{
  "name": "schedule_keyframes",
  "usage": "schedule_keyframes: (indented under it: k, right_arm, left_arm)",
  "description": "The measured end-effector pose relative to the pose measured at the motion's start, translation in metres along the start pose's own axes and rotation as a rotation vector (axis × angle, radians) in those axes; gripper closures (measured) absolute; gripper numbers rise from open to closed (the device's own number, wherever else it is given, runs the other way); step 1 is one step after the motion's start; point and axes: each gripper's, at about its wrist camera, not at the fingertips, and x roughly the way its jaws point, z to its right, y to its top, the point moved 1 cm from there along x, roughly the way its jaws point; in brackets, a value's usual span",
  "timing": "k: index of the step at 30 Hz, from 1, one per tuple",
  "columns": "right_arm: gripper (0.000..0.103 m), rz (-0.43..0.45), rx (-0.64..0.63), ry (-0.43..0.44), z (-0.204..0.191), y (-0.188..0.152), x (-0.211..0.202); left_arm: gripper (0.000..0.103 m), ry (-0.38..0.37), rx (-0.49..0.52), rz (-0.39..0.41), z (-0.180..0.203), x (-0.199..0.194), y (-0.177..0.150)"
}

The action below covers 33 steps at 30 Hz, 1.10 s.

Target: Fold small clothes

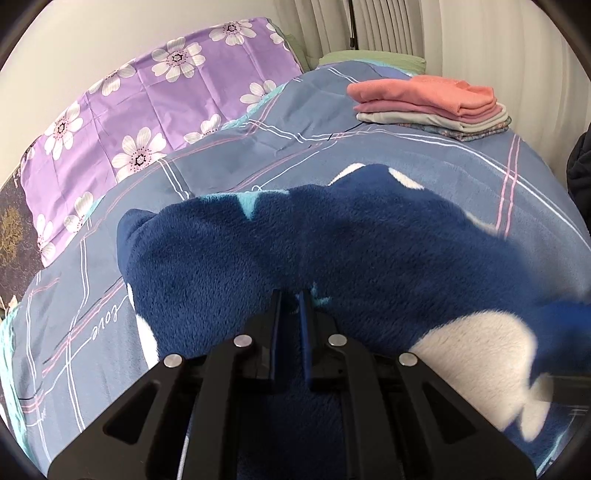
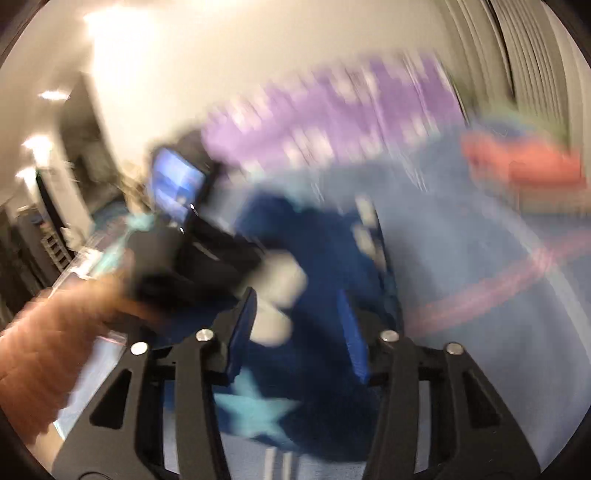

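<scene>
Left wrist view, left tongs (image 1: 291,295) clamped on navy fleece garment (image 1: 332,240), right tongs (image 2: 295,306) apart around it.

Bed being covered by blue plaid duvet (image 1: 207,166), purple floral quilt (image 1: 122,110) lying against cream wall (image 1: 74,33); pale curtains (image 1: 388,26) hanging behind; ceiling lights (image 2: 110,22) possibly glaring, blurred.

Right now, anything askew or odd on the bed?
Only the work piece: the navy fleece garment with white patches lies bunched and uneven on the blue plaid bedsheet, not yet squared. The folded stack topped by a salmon-pink garment sits neat at the far end. The right wrist view is too blurred to judge.
</scene>
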Motion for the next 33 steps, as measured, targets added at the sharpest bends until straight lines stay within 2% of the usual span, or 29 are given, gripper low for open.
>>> schedule_keyframes:
  k: [1, 3, 5, 8, 11, 12, 13, 14, 15, 16, 18, 19, 21, 23, 26, 29, 33]
  right_arm:
    - [0.060, -0.044, 0.016, -0.030, 0.008, -0.008, 0.020]
    - [0.058, -0.025, -0.071, -0.090, 0.003, -0.016, 0.023]
    - [0.056, -0.045, -0.070, -0.139, -0.002, -0.016, 0.022]
    - [0.055, -0.060, -0.086, -0.152, -0.005, -0.012, 0.027]
    - [0.055, -0.062, -0.063, -0.116, 0.002, -0.012, 0.025]
    - [0.055, -0.058, -0.066, -0.108, 0.006, -0.018, 0.025]
    - [0.055, -0.055, -0.066, -0.097, 0.009, -0.019, 0.022]
    - [0.054, -0.053, -0.060, -0.086, 0.011, -0.019, 0.019]
    - [0.054, -0.053, -0.050, -0.075, 0.012, -0.020, 0.018]
    - [0.054, -0.055, -0.036, -0.058, 0.015, -0.019, 0.018]
    - [0.054, -0.057, -0.025, -0.036, 0.015, -0.018, 0.016]
    - [0.054, -0.058, -0.018, -0.026, 0.016, -0.017, 0.016]
    - [0.054, -0.056, -0.013, -0.018, 0.016, -0.015, 0.015]
    - [0.054, -0.051, -0.016, -0.022, 0.014, -0.016, 0.013]
    - [0.054, -0.049, -0.021, -0.028, 0.011, -0.017, 0.011]
    - [0.054, -0.050, -0.022, -0.025, 0.011, -0.017, 0.011]
    - [0.054, -0.042, -0.026, -0.030, 0.010, -0.019, 0.011]
  left_arm:
    - [0.095, -0.003, -0.006, 0.007, 0.000, 0.001, 0.000]
    - [0.095, 0.019, 0.005, 0.018, 0.005, 0.003, 0.000]
    - [0.095, 0.045, 0.022, 0.026, 0.009, 0.004, 0.001]
    - [0.092, 0.056, -0.004, 0.063, 0.006, -0.005, -0.001]
    - [0.084, 0.009, -0.074, 0.141, -0.004, -0.037, -0.010]
    - [0.073, -0.011, -0.087, 0.159, -0.006, -0.050, -0.014]
    - [0.050, -0.021, -0.089, 0.178, -0.005, -0.064, -0.019]
    - [0.037, 0.011, -0.072, 0.210, -0.003, -0.085, -0.029]
    - [0.028, 0.046, -0.045, 0.247, 0.001, -0.102, -0.038]
    - [0.027, 0.063, -0.009, 0.274, 0.006, -0.118, -0.049]
    - [0.026, 0.063, 0.051, 0.275, 0.020, -0.143, -0.075]
    - [0.025, 0.063, 0.066, 0.269, 0.027, -0.151, -0.087]
    - [0.016, 0.054, 0.101, 0.239, 0.044, -0.161, -0.113]
    - [0.015, 0.038, 0.127, 0.202, 0.062, -0.161, -0.134]
    - [0.015, 0.043, 0.128, 0.139, 0.082, -0.137, -0.142]
    - [0.015, 0.144, 0.122, 0.103, 0.091, -0.108, -0.136]
    - [0.015, 0.255, 0.030, 0.126, 0.085, -0.098, -0.119]
